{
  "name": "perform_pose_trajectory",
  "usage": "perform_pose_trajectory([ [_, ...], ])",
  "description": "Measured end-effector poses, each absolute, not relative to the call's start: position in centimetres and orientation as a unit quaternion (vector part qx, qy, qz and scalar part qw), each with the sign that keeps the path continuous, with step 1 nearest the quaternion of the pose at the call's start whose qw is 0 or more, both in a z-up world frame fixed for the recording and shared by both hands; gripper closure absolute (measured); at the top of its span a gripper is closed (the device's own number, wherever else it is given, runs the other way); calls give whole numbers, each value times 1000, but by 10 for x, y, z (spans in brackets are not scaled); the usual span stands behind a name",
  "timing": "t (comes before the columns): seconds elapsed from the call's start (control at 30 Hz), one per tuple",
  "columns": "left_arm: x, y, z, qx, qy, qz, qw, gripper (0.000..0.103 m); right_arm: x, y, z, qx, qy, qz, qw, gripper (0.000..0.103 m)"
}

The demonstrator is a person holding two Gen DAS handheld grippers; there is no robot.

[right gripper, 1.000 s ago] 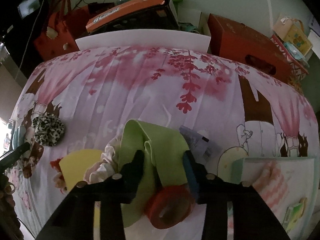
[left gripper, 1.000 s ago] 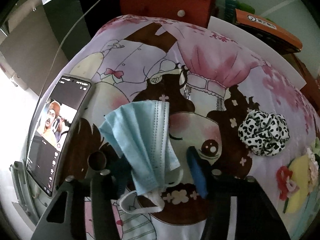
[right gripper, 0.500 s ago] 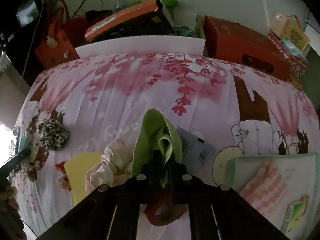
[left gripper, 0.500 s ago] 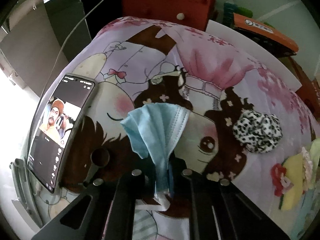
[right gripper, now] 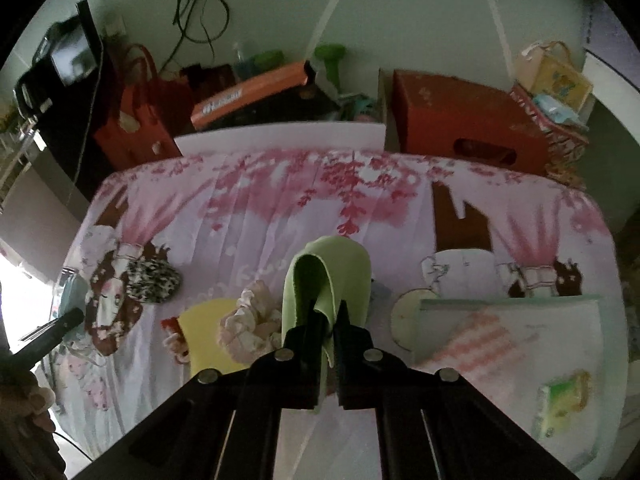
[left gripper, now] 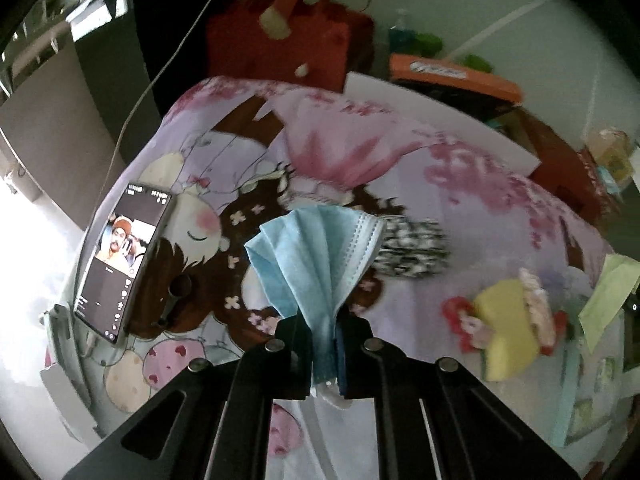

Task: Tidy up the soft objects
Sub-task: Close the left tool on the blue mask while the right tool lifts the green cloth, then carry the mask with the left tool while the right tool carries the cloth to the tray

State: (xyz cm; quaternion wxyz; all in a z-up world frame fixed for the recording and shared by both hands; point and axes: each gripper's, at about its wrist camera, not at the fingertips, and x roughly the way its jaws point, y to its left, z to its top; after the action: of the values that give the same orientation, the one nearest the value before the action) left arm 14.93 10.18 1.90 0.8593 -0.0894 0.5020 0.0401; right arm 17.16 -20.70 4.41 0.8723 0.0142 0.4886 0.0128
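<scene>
While the left gripper (left gripper: 324, 344) pinches the blue mask (left gripper: 316, 264) and the right gripper (right gripper: 328, 344) pinches the green cloth (right gripper: 328, 276), sorting looks barely begun — two scrunchies and the yellow sponge (right gripper: 204, 332) remain.

The far half of the bed (right gripper: 280, 208) lies open; scrunchies (right gripper: 154, 280), a yellow sponge (right gripper: 204, 332) and a phone (left gripper: 124, 264) crowd the near side.

Black hand-held gripper (left gripper: 324, 344), silver screws, blue pad.

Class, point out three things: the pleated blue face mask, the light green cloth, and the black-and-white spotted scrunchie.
Pleated blue face mask (left gripper: 316, 264), left wrist view, middle of its pleats.
Light green cloth (right gripper: 340, 268), right wrist view, its upper fold.
Black-and-white spotted scrunchie (right gripper: 154, 280), right wrist view, its centre.
</scene>
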Motion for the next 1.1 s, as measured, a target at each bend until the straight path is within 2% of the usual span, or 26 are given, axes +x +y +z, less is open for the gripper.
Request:
perform_pose_trajectory([
  [0.27,118,58,72,-66,477,4,877,94,128,-232,93,28,457,4,889,98],
  [0.47,92,15,92,-39,471,-27,881,94,94,-258,118,42,440,-4,897,98],
  [1.1,46,-139,115,44,466,-102,878,94,6,-398,129,111,429,-62,894,98],
])
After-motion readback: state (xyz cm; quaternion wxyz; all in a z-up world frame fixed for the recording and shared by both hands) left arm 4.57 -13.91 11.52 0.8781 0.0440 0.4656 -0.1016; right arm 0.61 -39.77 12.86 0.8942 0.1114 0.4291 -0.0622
